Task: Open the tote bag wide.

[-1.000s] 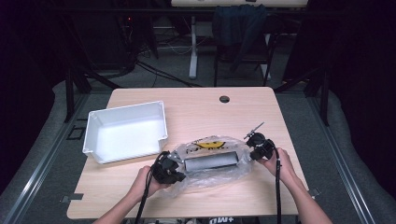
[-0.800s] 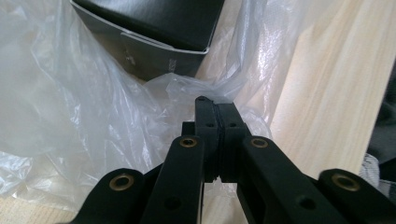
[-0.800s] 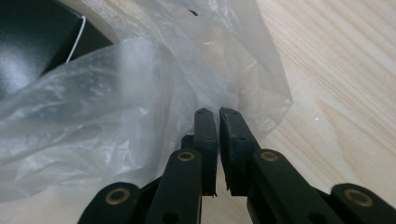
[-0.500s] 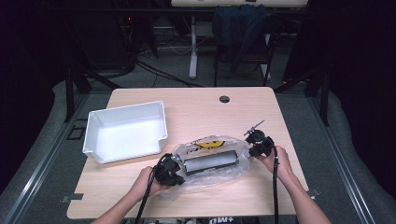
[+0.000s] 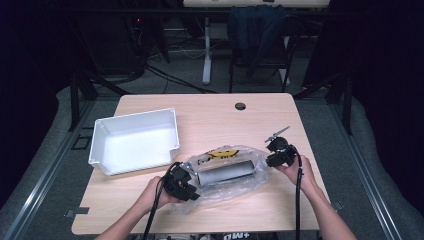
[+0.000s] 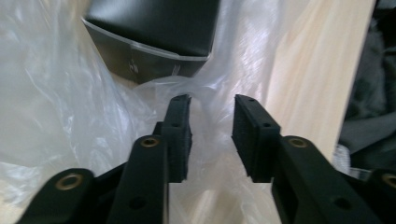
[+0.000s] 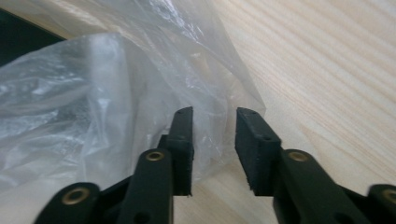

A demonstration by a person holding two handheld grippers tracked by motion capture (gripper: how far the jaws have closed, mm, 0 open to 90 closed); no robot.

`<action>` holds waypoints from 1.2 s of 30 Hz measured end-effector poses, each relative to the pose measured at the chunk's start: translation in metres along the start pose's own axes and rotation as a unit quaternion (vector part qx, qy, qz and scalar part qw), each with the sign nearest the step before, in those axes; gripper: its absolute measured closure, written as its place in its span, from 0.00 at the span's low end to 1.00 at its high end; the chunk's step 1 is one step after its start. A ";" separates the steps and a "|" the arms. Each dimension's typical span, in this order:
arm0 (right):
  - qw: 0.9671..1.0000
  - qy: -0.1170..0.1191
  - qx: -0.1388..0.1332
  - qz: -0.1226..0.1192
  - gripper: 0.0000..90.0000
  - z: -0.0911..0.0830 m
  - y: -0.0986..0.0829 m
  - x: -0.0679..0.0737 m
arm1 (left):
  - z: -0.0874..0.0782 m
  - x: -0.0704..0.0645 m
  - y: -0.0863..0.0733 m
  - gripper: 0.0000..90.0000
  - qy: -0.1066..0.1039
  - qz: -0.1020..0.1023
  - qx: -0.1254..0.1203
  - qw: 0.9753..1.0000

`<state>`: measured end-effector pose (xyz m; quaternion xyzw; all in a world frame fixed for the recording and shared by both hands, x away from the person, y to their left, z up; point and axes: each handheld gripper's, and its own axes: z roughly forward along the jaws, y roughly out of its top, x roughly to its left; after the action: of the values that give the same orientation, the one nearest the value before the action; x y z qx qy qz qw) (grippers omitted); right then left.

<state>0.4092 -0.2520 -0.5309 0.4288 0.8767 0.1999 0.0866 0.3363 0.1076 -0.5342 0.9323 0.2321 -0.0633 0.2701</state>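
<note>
Nearest, at the front edge of the tabletop (image 5: 260,112): left claw (image 5: 192,186) planted on the near-left end of the clear plastic bag (image 5: 235,187), right claw (image 5: 265,159) at the bag's right end.

Left gripper view: left claw (image 6: 212,126) narrowly parted, jaws straddling a raised fold of the plastic bag (image 6: 60,93) without visibly pinching it; dark end of the grey cylinder (image 6: 154,35) just beyond, inside the film.

Right gripper view: right claw (image 7: 212,133) likewise narrowly parted, jaws set about the corner of the plastic bag (image 7: 93,93), bare wood to the right.

Change over the last second: left claw moved inward, onto the bag's end rather than beside it; right claw drawn down and in from the bag's upper right corner to its end; bag slightly bunched between the two. Likely meaning: both ends now bracketed for a grasp, probably to open the bag or lift it whole, neither grip yet closed.

Middle ground: grey cylinder (image 5: 225,172) lying lengthwise in the bag, a yellow printed item (image 5: 222,153) behind it under the film.

Farther left: white bin (image 5: 134,141), empty, well apart from the bag. Far edge: dark cable grommet (image 5: 240,106).
</note>
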 end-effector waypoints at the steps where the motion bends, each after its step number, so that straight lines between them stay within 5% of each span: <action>1: 1.000 0.001 -0.002 -0.002 0.68 -0.003 0.000 0.000 | -0.004 -0.001 0.001 0.67 0.000 0.000 -0.008 1.000; 4: 0.999 0.013 -0.034 0.012 0.60 -0.007 -0.003 0.002 | -0.012 -0.002 0.003 0.58 0.004 0.003 -0.012 1.000; 12: 0.999 0.026 -0.026 0.002 0.51 -0.019 -0.004 -0.003 | -0.022 -0.004 0.006 0.60 0.009 0.012 -0.022 1.000; 16: 0.999 0.032 -0.036 0.010 0.47 -0.023 -0.005 -0.005 | -0.037 -0.005 0.010 0.62 0.012 0.009 -0.056 0.998; 24: 0.997 0.039 -0.061 0.024 0.39 -0.039 -0.007 -0.011 | -0.047 0.003 0.035 0.66 0.061 0.013 -0.087 0.994; 30: 0.997 0.041 -0.061 0.027 0.38 -0.039 -0.009 -0.013 | -0.026 0.018 0.050 0.67 0.053 0.022 -0.066 0.996; 36: 0.997 0.043 -0.058 0.025 0.39 -0.038 -0.010 -0.014 | -0.014 0.019 0.057 0.66 0.046 0.047 -0.040 0.997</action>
<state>0.3979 -0.2788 -0.5007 0.4359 0.8556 0.2704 0.0688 0.3792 0.0799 -0.5003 0.9328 0.2022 0.0021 0.2985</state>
